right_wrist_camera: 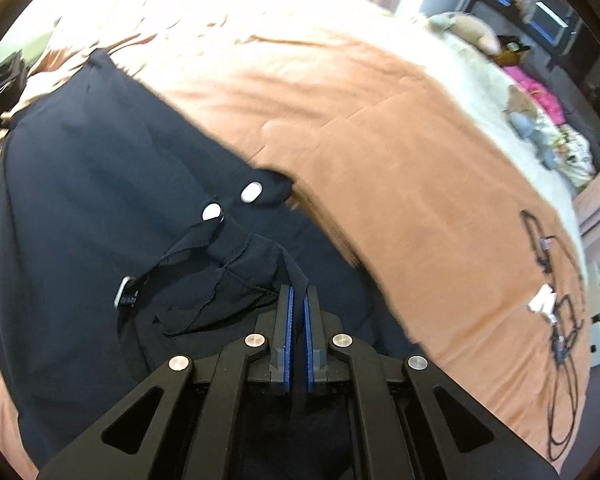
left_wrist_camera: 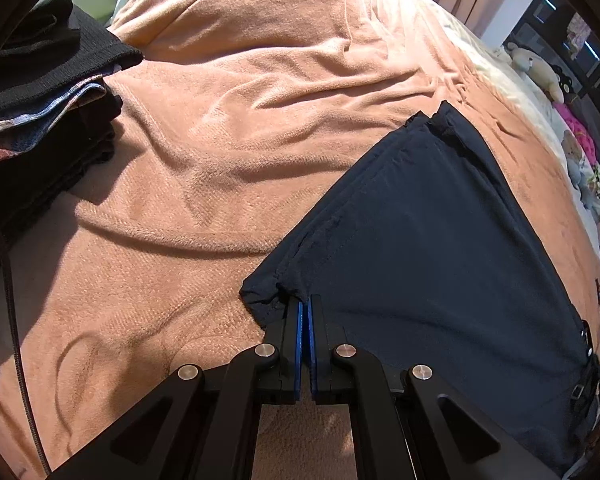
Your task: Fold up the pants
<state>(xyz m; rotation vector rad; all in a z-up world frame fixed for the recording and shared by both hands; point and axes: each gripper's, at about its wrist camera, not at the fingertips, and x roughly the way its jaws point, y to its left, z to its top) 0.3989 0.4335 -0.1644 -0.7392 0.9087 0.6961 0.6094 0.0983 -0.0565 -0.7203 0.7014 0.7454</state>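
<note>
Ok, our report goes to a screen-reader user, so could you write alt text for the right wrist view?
The right gripper is shut on a strip of the dark navy fabric pants, which lie spread over a tan fleece blanket on a bed. Two white oval snap buttons show at the waistband just beyond the fingers, and black cables trail at the blanket's right edge.

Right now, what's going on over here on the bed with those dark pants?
A person is folding dark navy pants on a bed covered by a tan blanket, with a handheld gripper in each hand. The left gripper is shut on a corner of the fabric, and the right gripper is shut on a strip of it near two white snaps. A pile of dark clothes sits nearby.
</note>
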